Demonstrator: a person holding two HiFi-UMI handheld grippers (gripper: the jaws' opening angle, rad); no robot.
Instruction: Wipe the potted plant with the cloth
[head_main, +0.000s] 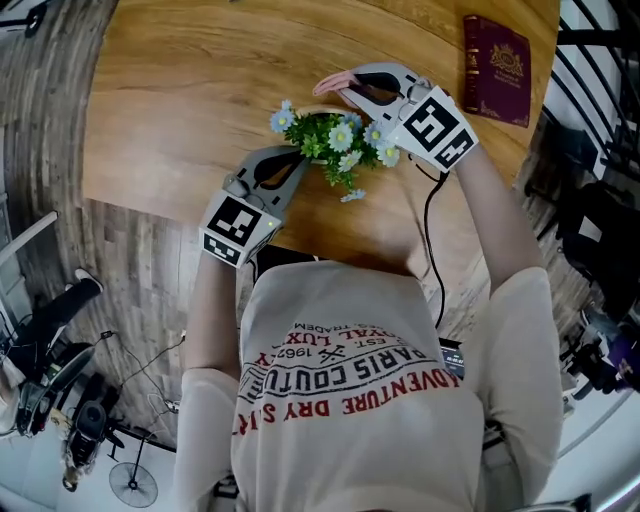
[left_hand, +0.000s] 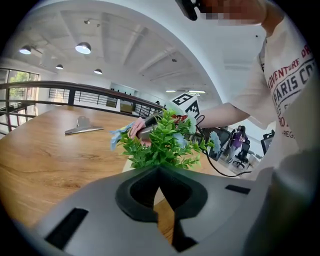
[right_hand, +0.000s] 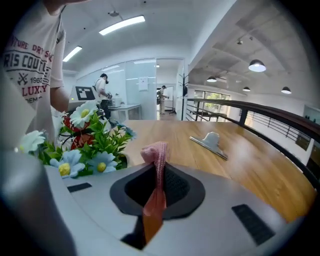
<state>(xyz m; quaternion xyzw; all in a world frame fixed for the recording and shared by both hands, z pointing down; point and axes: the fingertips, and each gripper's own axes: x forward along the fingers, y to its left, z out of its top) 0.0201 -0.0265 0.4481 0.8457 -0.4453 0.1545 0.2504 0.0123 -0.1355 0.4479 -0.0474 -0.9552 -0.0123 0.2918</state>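
Note:
The potted plant (head_main: 335, 143), green leaves with pale blue and white flowers, stands near the front edge of the wooden table (head_main: 200, 90). My left gripper (head_main: 298, 160) is shut, its tips at the plant's left side. In the left gripper view the foliage (left_hand: 165, 142) rises just past the closed tips (left_hand: 159, 167) and a strip of cream pot (left_hand: 128, 167) shows beside them; a pinch on the rim cannot be made out. My right gripper (head_main: 347, 88) hangs just beyond the plant, shut on a pink cloth (head_main: 333, 81). A fold of the cloth (right_hand: 156, 154) sticks up from those jaws (right_hand: 158, 165), flowers (right_hand: 85, 145) to their left.
A maroon book (head_main: 497, 55) lies at the table's far right. A metal clip (right_hand: 210, 142) rests on the wood past the plant. A black cable (head_main: 432, 230) runs down from the right gripper. Tripods and gear (head_main: 60, 390) stand on the floor at left; a railing (head_main: 600, 60) runs at right.

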